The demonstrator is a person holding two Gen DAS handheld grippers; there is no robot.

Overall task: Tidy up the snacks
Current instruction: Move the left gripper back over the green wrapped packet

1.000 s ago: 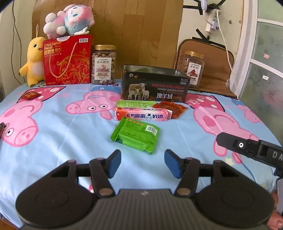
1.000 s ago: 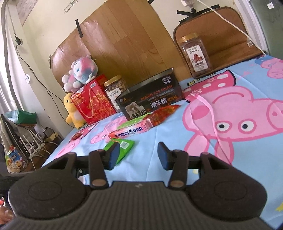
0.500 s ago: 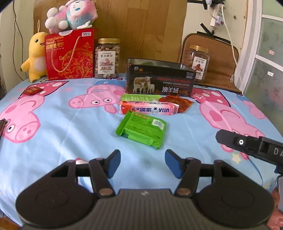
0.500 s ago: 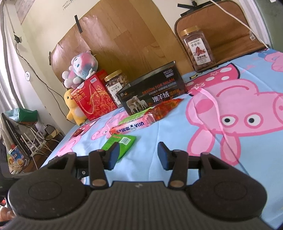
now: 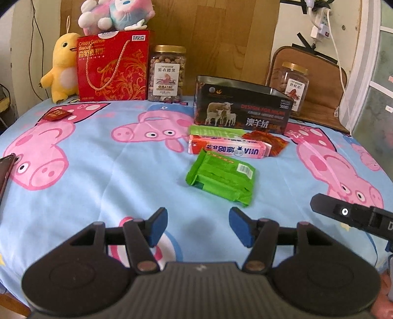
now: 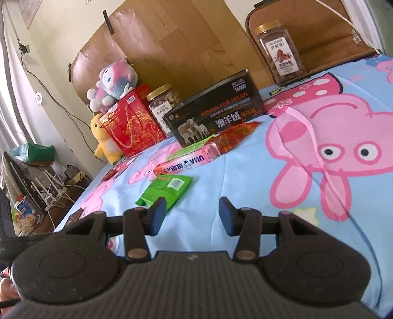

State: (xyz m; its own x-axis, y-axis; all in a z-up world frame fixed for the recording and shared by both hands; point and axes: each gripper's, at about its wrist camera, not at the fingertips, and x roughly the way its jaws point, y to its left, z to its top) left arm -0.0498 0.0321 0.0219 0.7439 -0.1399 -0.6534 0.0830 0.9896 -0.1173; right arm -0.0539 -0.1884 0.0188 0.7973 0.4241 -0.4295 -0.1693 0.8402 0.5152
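Note:
A green snack pack lies on the pig-print cloth just beyond my open, empty left gripper. Behind it lie a pink UHA candy box, a light green pack and a red-orange packet, in front of an open black tin. My right gripper is open and empty; the green pack lies ahead to its left, with the pink box, red packet and tin farther back.
A red biscuit gift bag, a nut jar, a second jar, a yellow duck toy and a pink plush stand along the back. A small red packet lies far left. The right gripper's body shows at the right edge.
Both grippers have moved a little closer to the table and snacks; the view has lowered. Nothing was picked up and both stay open.

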